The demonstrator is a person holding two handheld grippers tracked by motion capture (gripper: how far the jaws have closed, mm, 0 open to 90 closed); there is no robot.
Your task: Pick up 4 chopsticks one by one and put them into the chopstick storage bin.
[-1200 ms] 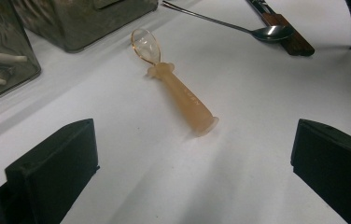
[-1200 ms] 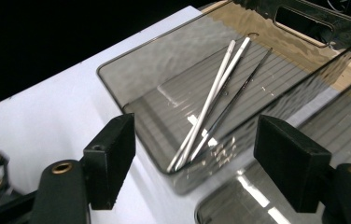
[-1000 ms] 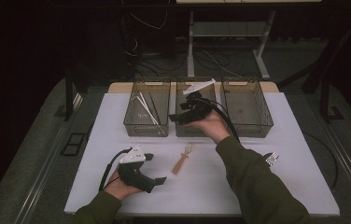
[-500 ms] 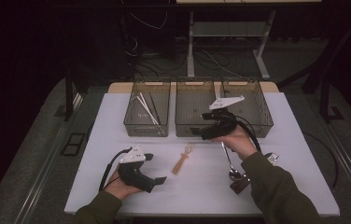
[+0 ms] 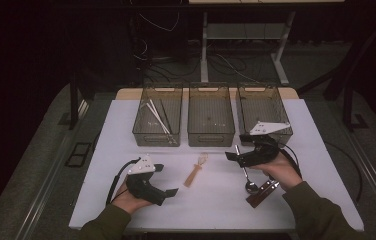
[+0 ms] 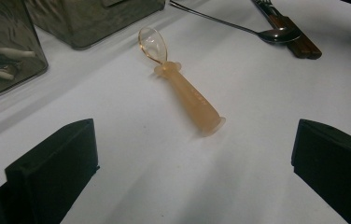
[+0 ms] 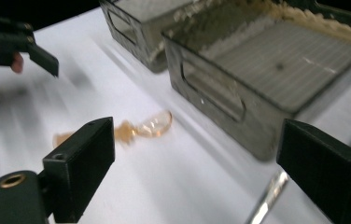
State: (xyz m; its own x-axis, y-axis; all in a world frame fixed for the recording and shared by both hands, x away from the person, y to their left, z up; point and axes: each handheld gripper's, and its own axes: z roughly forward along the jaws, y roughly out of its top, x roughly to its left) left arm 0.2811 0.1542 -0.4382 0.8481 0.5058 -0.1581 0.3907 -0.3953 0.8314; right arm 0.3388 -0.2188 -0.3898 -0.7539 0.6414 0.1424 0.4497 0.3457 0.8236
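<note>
Left gripper (image 5: pixel 168 191) low, jaws apart — right gripper (image 5: pixel 230 157) just opened wide.

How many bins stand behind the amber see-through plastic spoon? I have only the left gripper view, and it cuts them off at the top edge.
Observer: Three smoky clear plastic bins stand in a row: the left bin, the middle bin and the right bin.
Operator: Is something inside the left bin?
Observer: Yes, it holds thin white sticks.
Operator: Where is the right gripper?
Observer: The right gripper is in front of the right bin, above the long metal spoon. Its jaws have just been opening, and nothing is between them.
</note>
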